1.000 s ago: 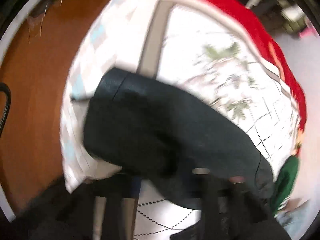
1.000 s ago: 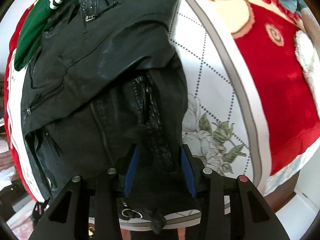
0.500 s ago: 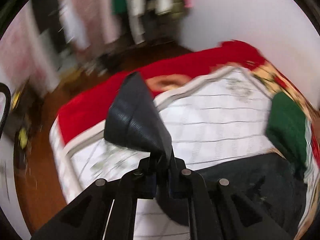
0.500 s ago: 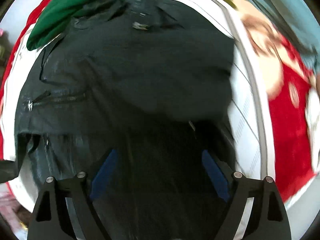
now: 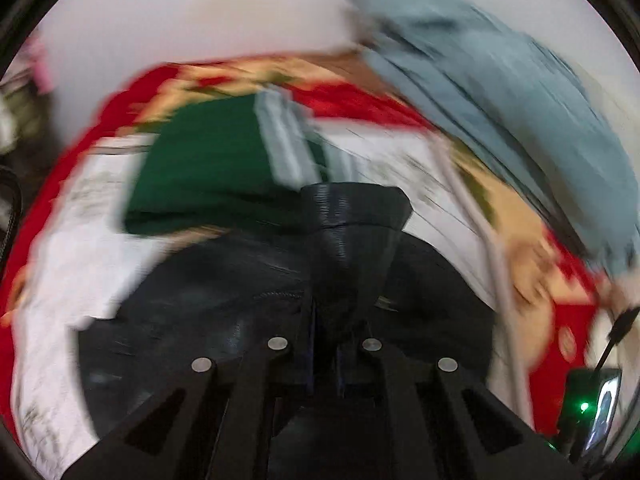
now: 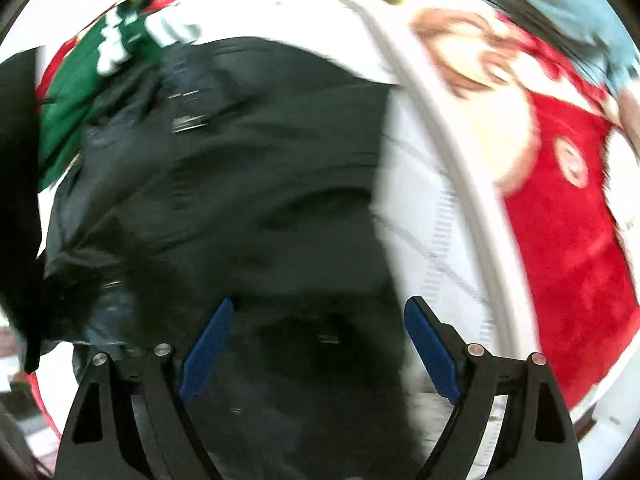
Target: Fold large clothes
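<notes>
A black leather jacket [image 6: 240,184] lies on a white quilted bedspread [image 6: 424,216]. My left gripper [image 5: 325,320] is shut on a part of the jacket that sticks up as a flap [image 5: 352,216], held above the rest of the jacket [image 5: 200,312]. My right gripper [image 6: 316,332] is open with its blue pads [image 6: 208,344] wide apart, hovering over the jacket's near part with nothing between them. Both views are blurred by motion.
A folded green garment with white stripes [image 5: 208,176] lies just beyond the jacket, also in the right wrist view [image 6: 80,92]. A red blanket [image 6: 568,216] covers the bed's right side. A blue-grey cloth [image 5: 500,92] lies at far right. A device with a green light [image 5: 588,408] shows at lower right.
My right gripper let go of the jacket edge and opened wide. My left gripper, still shut on the jacket, swung across the bed toward the green garment.
</notes>
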The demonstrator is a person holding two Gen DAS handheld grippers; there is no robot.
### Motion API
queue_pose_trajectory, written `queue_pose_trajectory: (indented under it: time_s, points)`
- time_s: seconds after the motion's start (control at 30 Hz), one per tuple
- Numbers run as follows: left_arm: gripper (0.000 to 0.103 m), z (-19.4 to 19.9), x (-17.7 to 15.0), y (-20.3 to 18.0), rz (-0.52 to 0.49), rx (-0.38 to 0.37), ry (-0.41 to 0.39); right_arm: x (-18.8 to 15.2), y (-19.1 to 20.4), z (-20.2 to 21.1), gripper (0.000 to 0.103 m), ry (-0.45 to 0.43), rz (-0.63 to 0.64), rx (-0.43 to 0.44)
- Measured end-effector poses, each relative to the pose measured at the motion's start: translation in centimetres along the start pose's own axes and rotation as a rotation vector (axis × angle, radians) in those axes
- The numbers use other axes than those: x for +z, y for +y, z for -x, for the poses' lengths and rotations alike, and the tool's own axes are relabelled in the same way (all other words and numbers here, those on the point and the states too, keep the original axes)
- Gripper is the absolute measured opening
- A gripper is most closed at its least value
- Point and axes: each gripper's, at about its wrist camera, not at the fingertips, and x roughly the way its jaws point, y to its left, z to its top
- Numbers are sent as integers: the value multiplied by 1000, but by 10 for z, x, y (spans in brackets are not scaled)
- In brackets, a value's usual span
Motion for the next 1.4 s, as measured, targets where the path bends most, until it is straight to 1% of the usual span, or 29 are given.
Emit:
queue_pose_trajectory:
  time_s: [0.07, 0.13, 0.17, 0.23, 0.3, 0.33, 0.4, 0.43, 0.47, 0.53, 0.6, 0.67, 0.77, 0.8, 0.83, 0.87, 0.9, 0.93, 0.97, 1.03, 1.1, 1.17, 1.2, 1.23, 1.27, 1.3, 1.33, 1.37, 1.4]
  points:
    - [5, -21, -9, -34, -72, -48, 65, 0, -32, 1, 89, 17, -40, -7]
    - [6, -36, -23, -52, -114, -60, 114, -3, -56, 2, 89, 31, -68, -7]
    - [8, -36, -35, -64, -129, -60, 132, -4, -69, 2, 89, 39, -79, -10]
    - [11, -42, -47, -67, -164, -54, 175, -6, -85, 4, 89, 51, -91, -12]
    - [12, -39, -50, -62, -152, -76, 182, -6, -100, 8, 89, 57, -111, 0]
    - [17, -35, -51, -58, -142, -81, 190, -6, -106, 11, 89, 57, -120, 13]
    - [54, -28, -52, -47, -115, -97, 207, -4, -116, 17, 89, 56, -140, 39]
    - [100, -25, -50, -38, -95, -97, 210, -3, -120, 20, 89, 54, -157, 64]
    - [103, -23, -52, -30, -76, -102, 204, -1, -122, 23, 89, 54, -171, 86]
    - [103, -11, -53, -11, -28, -94, 192, 7, -126, 27, 89, 56, -199, 134]
    - [103, 4, -53, 10, 24, -64, 180, 16, -124, 33, 89, 48, -216, 199]
    - [103, 18, -52, 37, 82, -5, 152, 28, -105, 33, 89, 49, -208, 278]
    - [103, 35, -60, 78, 157, 126, 120, 42, -69, 23, 89, 80, -183, 365]
    - [103, 39, -64, 93, 182, 182, 113, 50, -52, 11, 89, 100, -168, 390]
    - [103, 39, -69, 109, 202, 240, 115, 57, -36, -2, 89, 124, -144, 395]
    - [103, 37, -73, 120, 210, 280, 126, 59, -24, -12, 87, 141, -121, 389]
    - [103, 35, -76, 130, 216, 317, 143, 61, -12, -20, 70, 152, -88, 379]
    - [103, 31, -78, 140, 225, 353, 160, 64, -3, -24, 48, 141, -49, 334]
    - [103, 29, -80, 149, 239, 376, 178, 65, 3, -24, 23, 123, -18, 250]
    - [103, 28, -80, 162, 273, 381, 199, 62, 3, -13, 17, 91, -43, 262]
    - [103, 32, -77, 165, 284, 372, 193, 58, -5, 5, 10, 36, -72, 264]
    - [103, 31, -75, 164, 268, 391, 187, 57, -20, 27, 9, -47, -98, 231]
    - [103, 26, -74, 164, 262, 406, 189, 56, -28, 33, 9, -67, -105, 213]
    - [103, 19, -74, 165, 263, 416, 191, 57, -32, 32, 9, -71, -106, 195]
    - [103, 8, -73, 167, 264, 432, 193, 59, -34, 24, 9, -51, -89, 184]
    - [103, -9, -70, 172, 257, 460, 213, 63, -29, 14, 9, -33, -72, 170]
    - [103, -25, -72, 176, 243, 491, 245, 66, -26, 4, 10, -17, -49, 152]
    - [103, -46, -77, 183, 230, 515, 296, 70, -23, -6, 12, 0, -25, 137]
    - [103, -58, -82, 189, 237, 519, 321, 73, -23, -12, 15, 18, -16, 139]
